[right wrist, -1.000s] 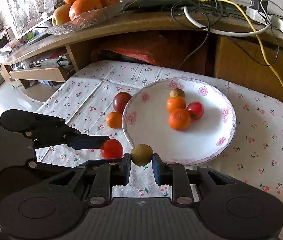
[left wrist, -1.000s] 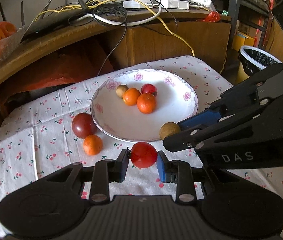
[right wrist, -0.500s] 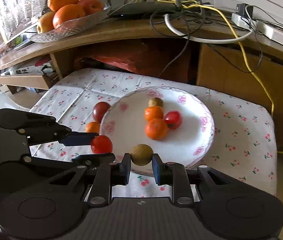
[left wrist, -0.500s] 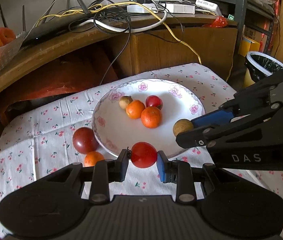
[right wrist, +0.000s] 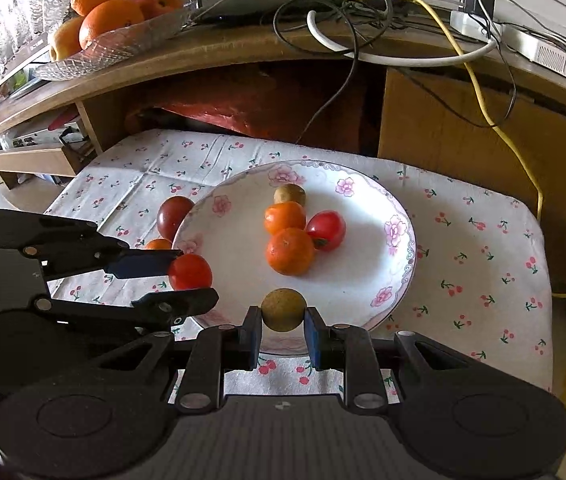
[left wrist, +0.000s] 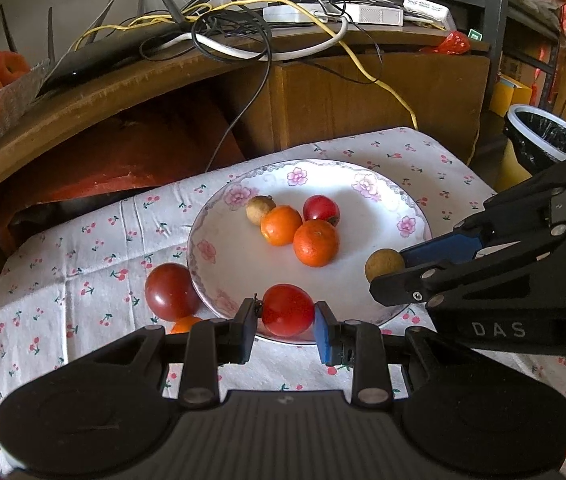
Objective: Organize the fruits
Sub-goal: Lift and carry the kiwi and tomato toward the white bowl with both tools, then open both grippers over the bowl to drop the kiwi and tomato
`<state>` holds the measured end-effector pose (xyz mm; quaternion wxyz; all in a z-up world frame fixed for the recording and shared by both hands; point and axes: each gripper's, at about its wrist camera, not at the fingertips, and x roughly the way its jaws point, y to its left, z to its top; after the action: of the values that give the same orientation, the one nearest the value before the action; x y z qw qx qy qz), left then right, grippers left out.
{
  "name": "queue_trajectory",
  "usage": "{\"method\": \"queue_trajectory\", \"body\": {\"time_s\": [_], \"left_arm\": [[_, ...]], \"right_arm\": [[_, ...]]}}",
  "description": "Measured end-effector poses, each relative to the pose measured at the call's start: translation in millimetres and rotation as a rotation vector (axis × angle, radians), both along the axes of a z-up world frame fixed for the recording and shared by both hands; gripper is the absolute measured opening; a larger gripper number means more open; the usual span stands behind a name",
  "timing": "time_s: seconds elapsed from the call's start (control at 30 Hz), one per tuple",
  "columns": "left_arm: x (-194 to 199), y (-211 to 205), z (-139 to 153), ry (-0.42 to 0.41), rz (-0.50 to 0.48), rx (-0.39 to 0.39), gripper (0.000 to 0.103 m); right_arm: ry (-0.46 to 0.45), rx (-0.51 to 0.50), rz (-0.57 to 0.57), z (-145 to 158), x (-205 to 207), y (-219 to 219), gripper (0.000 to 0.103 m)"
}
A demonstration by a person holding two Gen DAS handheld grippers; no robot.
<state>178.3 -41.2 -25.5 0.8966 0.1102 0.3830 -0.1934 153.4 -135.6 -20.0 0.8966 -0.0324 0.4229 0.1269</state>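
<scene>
Between left hand-held gripper [left wrist: 286, 317] pads: red tomato [left wrist: 287, 310], stem leftward.

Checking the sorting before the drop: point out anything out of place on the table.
Two fruits lie off the plate, on the cloth to its left: a dark red tomato against the rim and a small orange beside it, partly hidden. Nothing spilled or damaged; both grippers hold fruit over the plate's near edge.
</scene>
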Motion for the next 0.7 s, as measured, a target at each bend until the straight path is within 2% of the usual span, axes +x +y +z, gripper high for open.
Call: {"method": "queue_trajectory", "body": {"time_s": [0.7], "left_arm": [[5.1,-2.7,-3.7,-0.005,0.012,0.008,0.039]], "right_arm": [[-0.001,0.013,-0.020,-5.5,8.7,-4.6,0.023]]}}
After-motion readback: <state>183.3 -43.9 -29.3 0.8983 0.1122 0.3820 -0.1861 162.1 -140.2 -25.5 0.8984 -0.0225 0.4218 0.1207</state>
